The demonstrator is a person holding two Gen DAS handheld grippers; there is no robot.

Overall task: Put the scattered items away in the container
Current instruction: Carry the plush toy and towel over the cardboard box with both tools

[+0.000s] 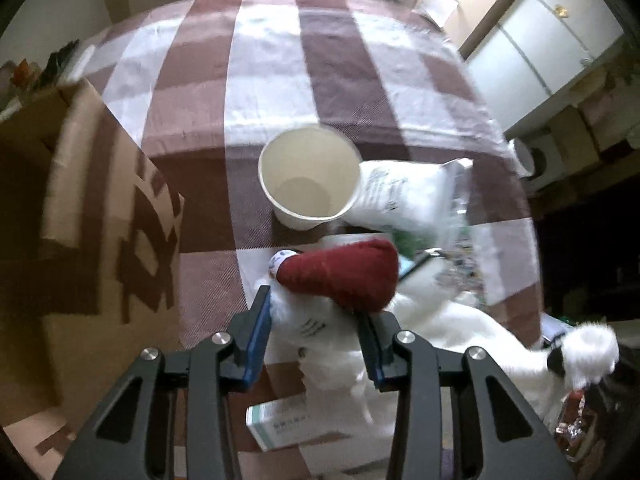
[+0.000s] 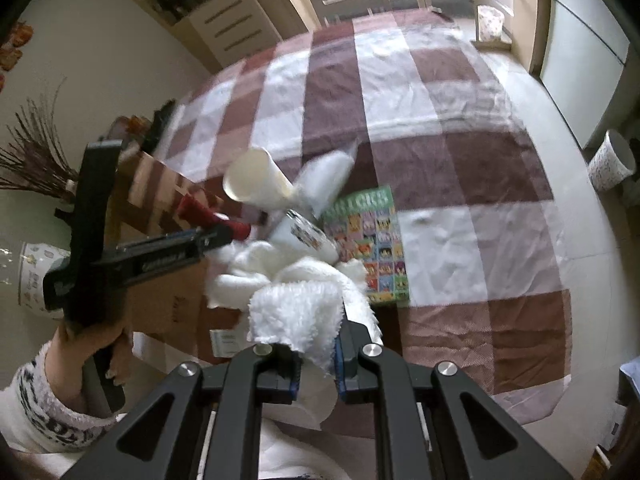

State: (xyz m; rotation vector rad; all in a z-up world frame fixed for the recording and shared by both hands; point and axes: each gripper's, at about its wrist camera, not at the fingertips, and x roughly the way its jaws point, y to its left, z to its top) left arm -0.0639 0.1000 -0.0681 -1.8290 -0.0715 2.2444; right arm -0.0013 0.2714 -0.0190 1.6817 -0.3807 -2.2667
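The left gripper (image 1: 316,320) is holding a white fluffy garment (image 1: 440,332) with a dark red sleeve end (image 1: 344,272), its blue-padded jaws clamped on the white fleece just below the red part. The right gripper (image 2: 316,356) is gripping another fold of the same white fleece (image 2: 296,312), jaws pressed together on the cloth. A person's hand (image 2: 96,344), in a spotted fuzzy cuff, is grasping the left gripper's handle.

The garment is lying near the front edge of the bed (image 1: 272,60), which is covered in a brown-and-white checked spread. Just past it, a white paper cup (image 1: 308,176) is tipping on its side (its mouth is facing the left camera), touching a white plastic packet (image 1: 408,196). A colourful green booklet (image 2: 372,248) is lying beside the heap. The cardboard box (image 1: 92,200) is standing open at the bed's left edge, and a small pale carton (image 1: 280,424) is resting at the front edge.
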